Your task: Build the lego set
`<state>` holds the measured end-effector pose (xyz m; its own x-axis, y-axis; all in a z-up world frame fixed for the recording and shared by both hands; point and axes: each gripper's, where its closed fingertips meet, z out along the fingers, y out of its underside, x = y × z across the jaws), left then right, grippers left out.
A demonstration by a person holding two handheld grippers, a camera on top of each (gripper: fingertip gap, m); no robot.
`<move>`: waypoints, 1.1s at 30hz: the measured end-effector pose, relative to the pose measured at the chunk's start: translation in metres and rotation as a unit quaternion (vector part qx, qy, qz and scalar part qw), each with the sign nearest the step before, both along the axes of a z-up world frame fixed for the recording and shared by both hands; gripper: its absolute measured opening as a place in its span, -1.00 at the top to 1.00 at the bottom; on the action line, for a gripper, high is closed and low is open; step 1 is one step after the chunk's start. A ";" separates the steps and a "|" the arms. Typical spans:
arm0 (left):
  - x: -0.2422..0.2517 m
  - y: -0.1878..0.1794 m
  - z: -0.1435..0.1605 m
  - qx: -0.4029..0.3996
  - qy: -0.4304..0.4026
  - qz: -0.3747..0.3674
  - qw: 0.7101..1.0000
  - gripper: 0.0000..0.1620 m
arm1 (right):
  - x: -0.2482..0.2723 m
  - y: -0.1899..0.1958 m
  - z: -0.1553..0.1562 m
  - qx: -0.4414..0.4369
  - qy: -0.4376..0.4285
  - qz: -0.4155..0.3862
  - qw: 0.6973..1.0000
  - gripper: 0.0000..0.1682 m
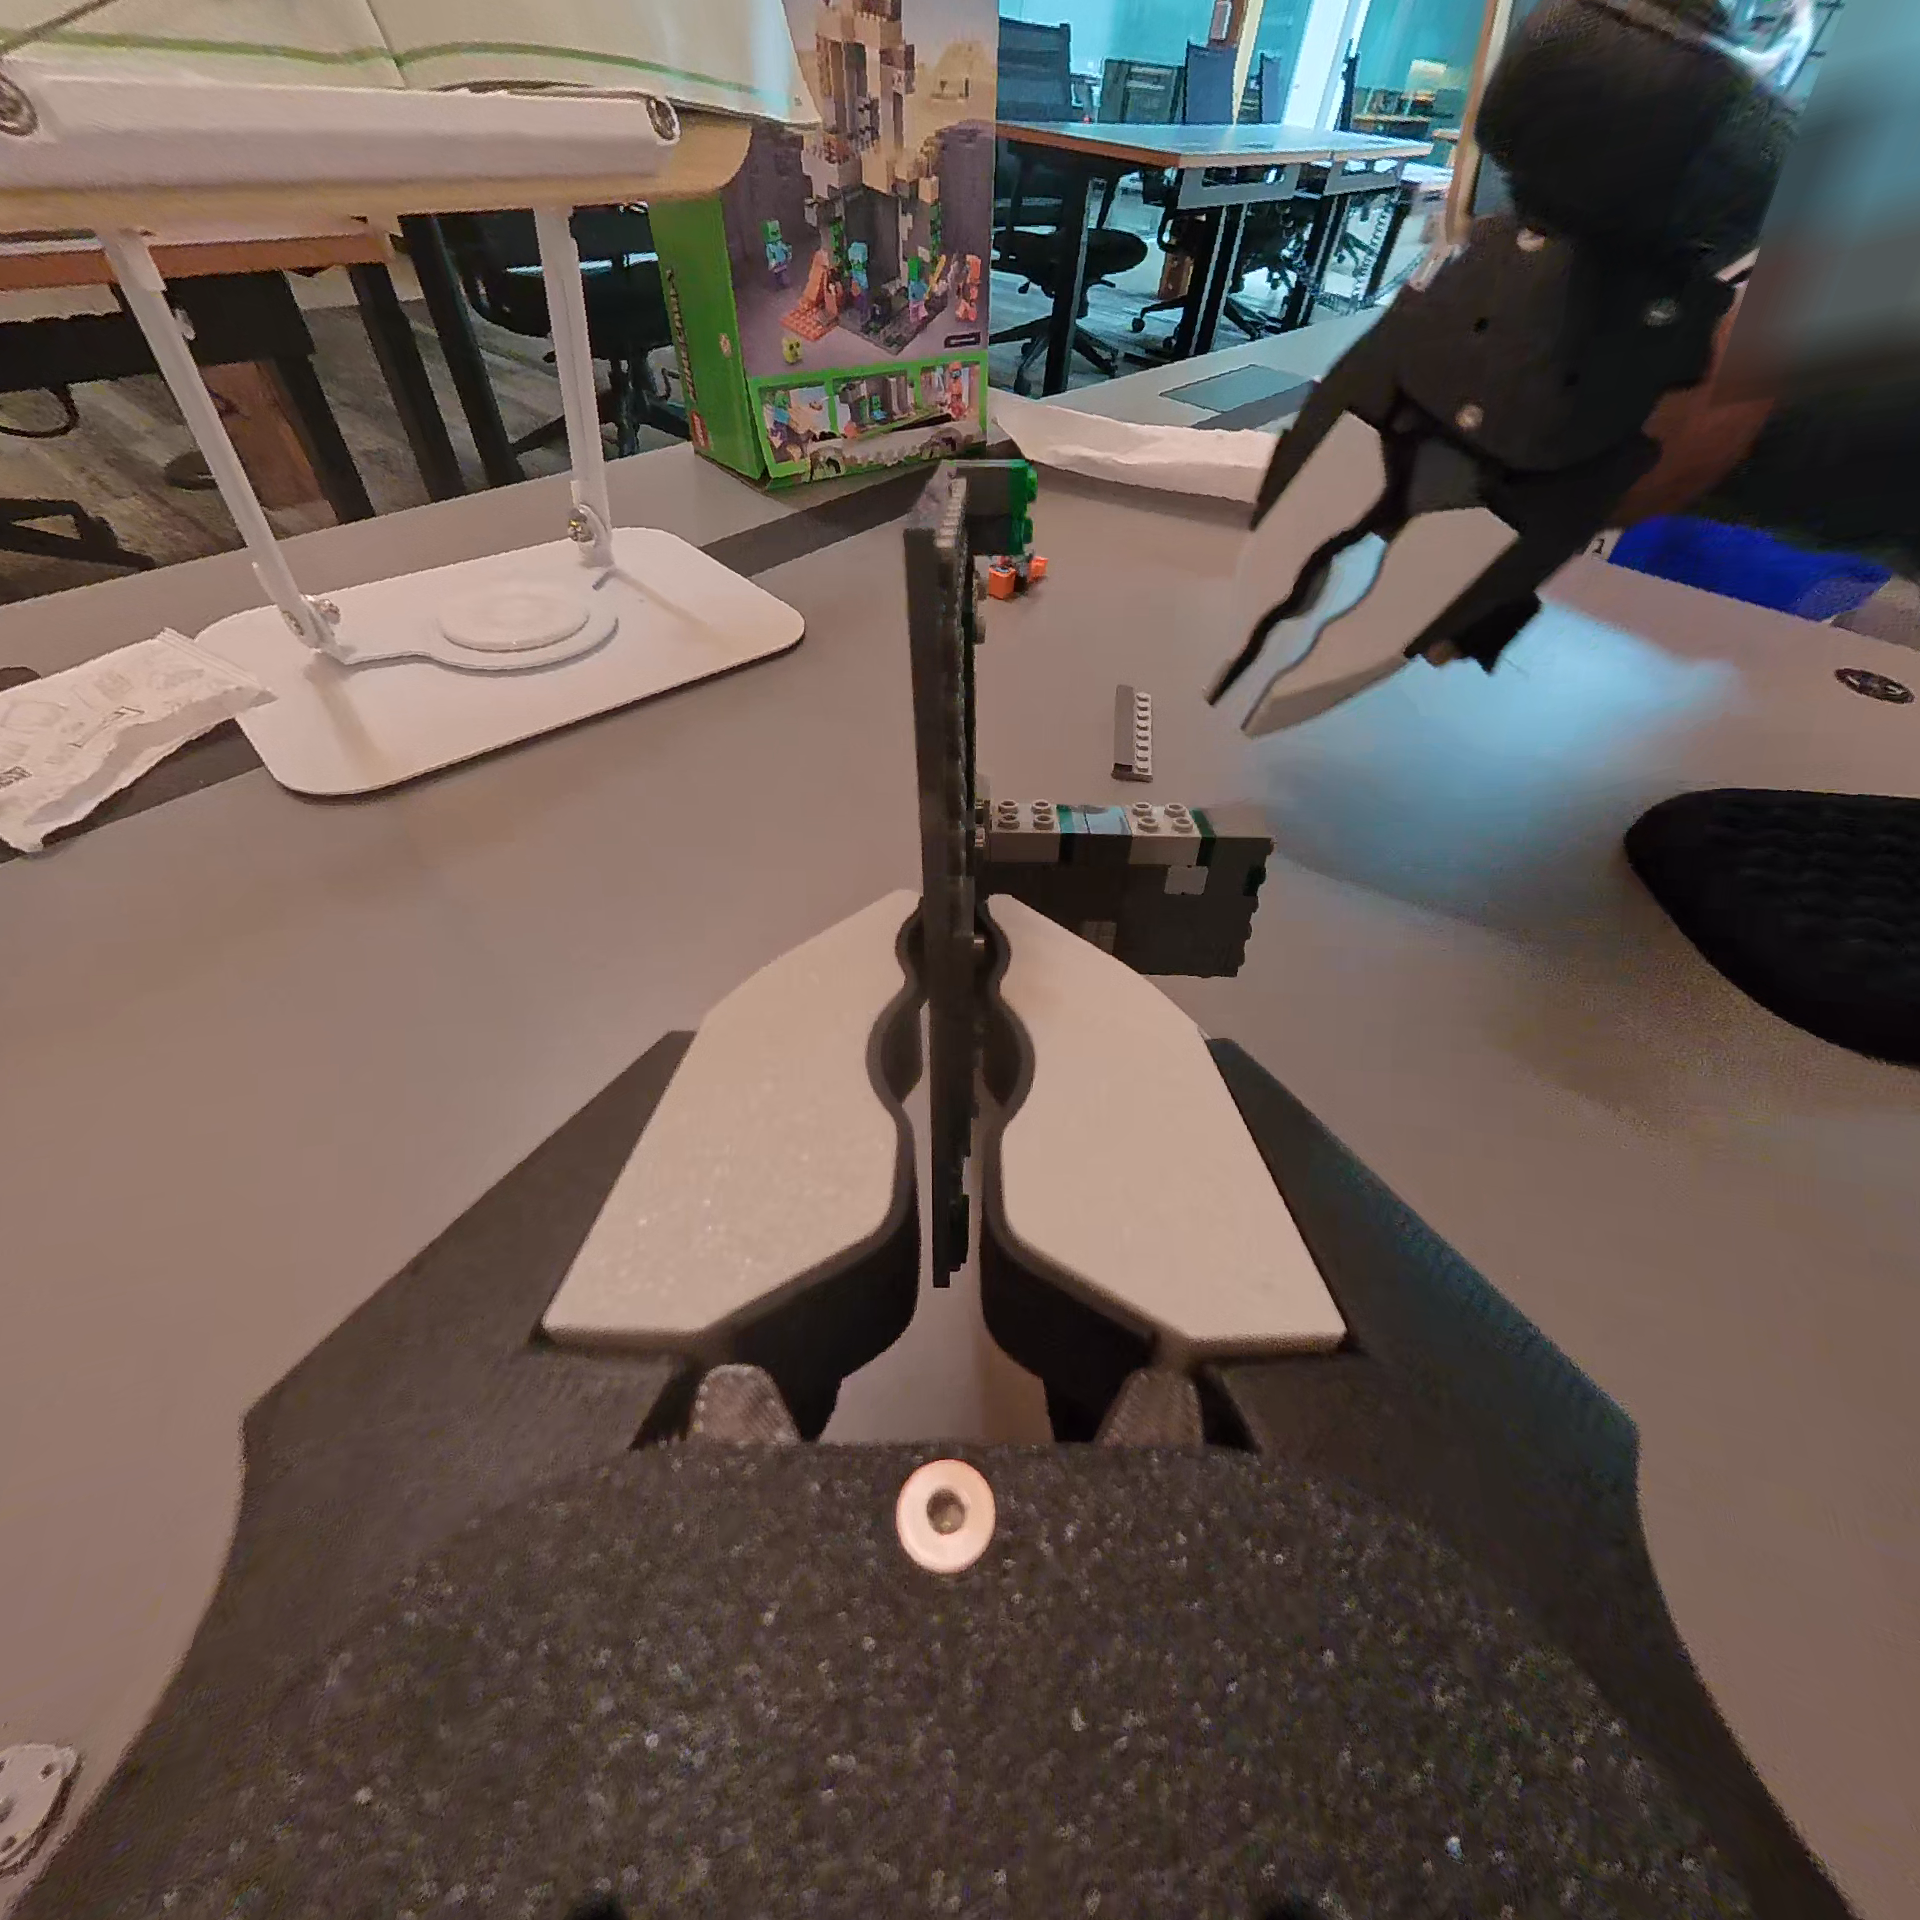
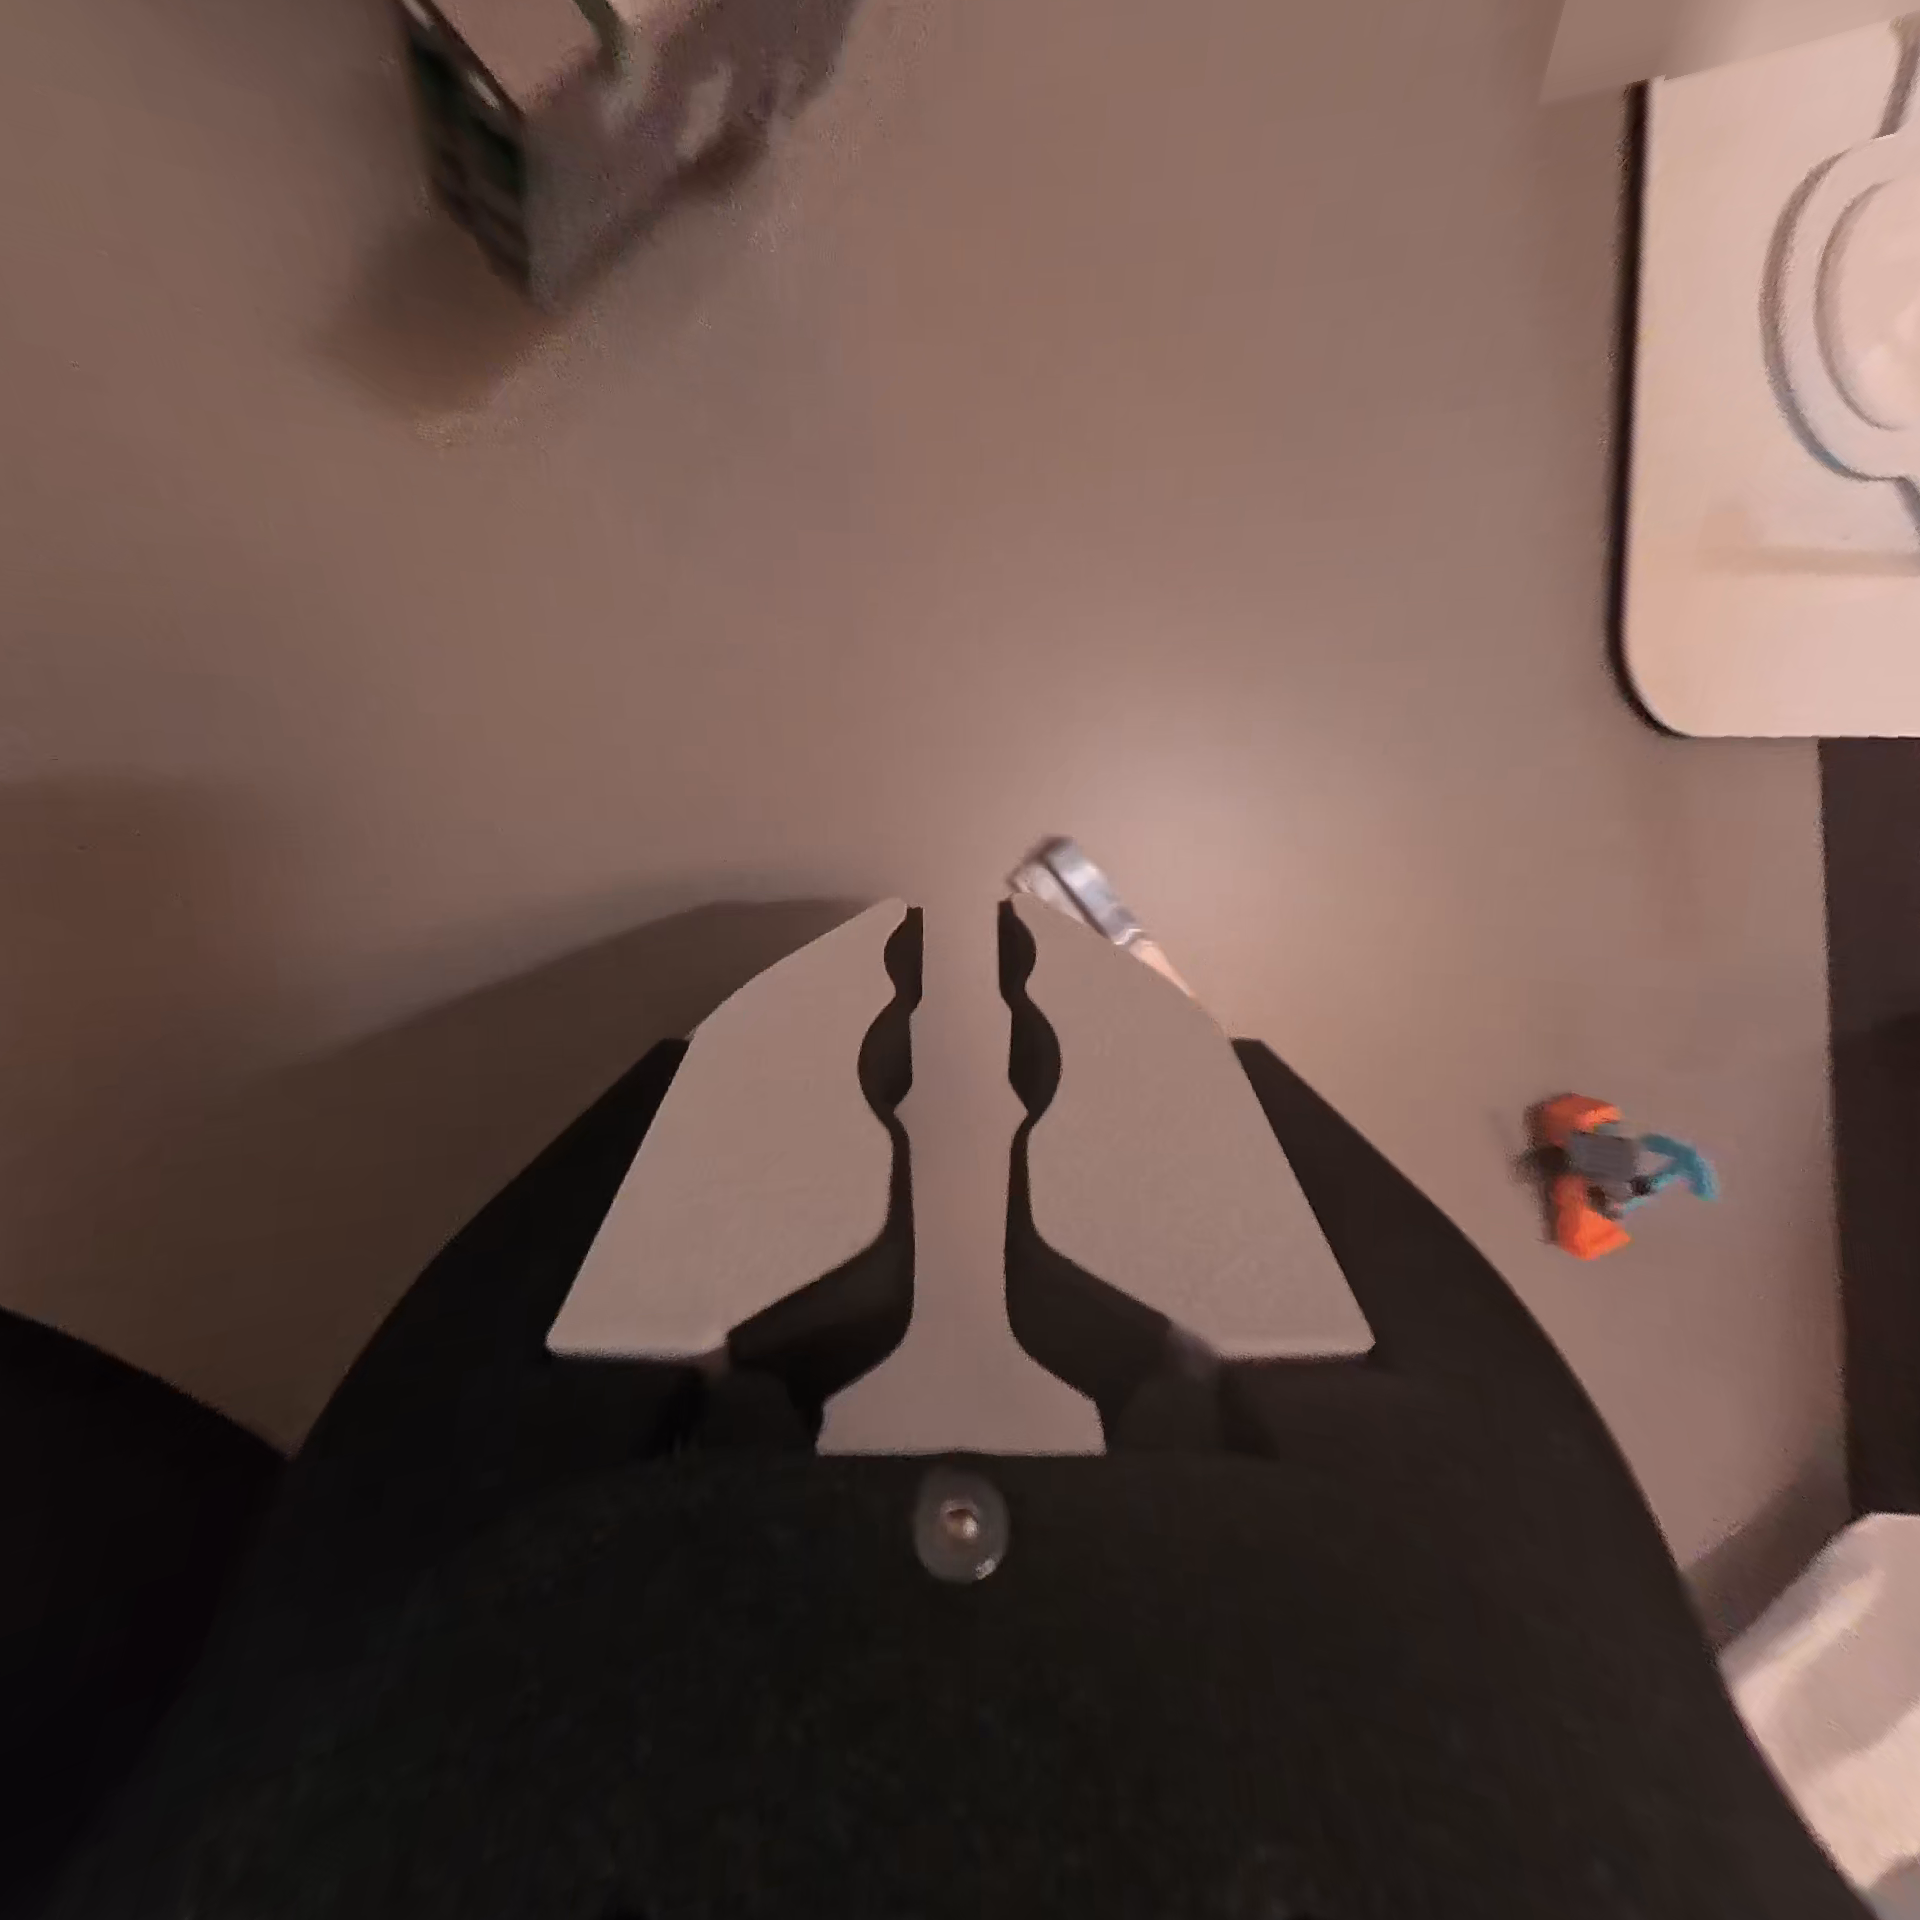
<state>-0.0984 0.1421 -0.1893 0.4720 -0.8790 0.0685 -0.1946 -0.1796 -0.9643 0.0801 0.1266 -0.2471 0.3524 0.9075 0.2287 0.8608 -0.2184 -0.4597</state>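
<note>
My left gripper is shut on a dark grey baseplate, held upright on its edge above the table. A wall of grey and dark green bricks sticks out from its right face; in the right wrist view it is a blur at top left. My right gripper is slightly open and empty, pointing down at the table; it also shows in the left wrist view. A loose light grey plate lies on the table just beside its right fingertip. A small orange and teal piece lies farther off.
A white stand with a booklet on top stands at the left. The green set box and a paper bag are at the back. A torn bag lies far left, a black mat at right.
</note>
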 end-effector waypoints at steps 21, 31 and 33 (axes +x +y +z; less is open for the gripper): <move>0.008 -0.003 -0.013 -0.023 0.004 -0.033 0.999 0.93 | 0.024 0.034 -0.034 -0.113 -0.091 0.087 0.986 0.82; 0.007 -0.005 -0.008 -0.015 0.001 -0.035 0.999 0.93 | -0.005 -0.001 -0.013 -0.096 -0.087 0.111 0.985 0.92; 0.008 -0.006 -0.008 -0.013 0.001 -0.037 0.999 0.93 | -0.010 -0.007 -0.011 -0.089 -0.089 0.129 0.984 0.92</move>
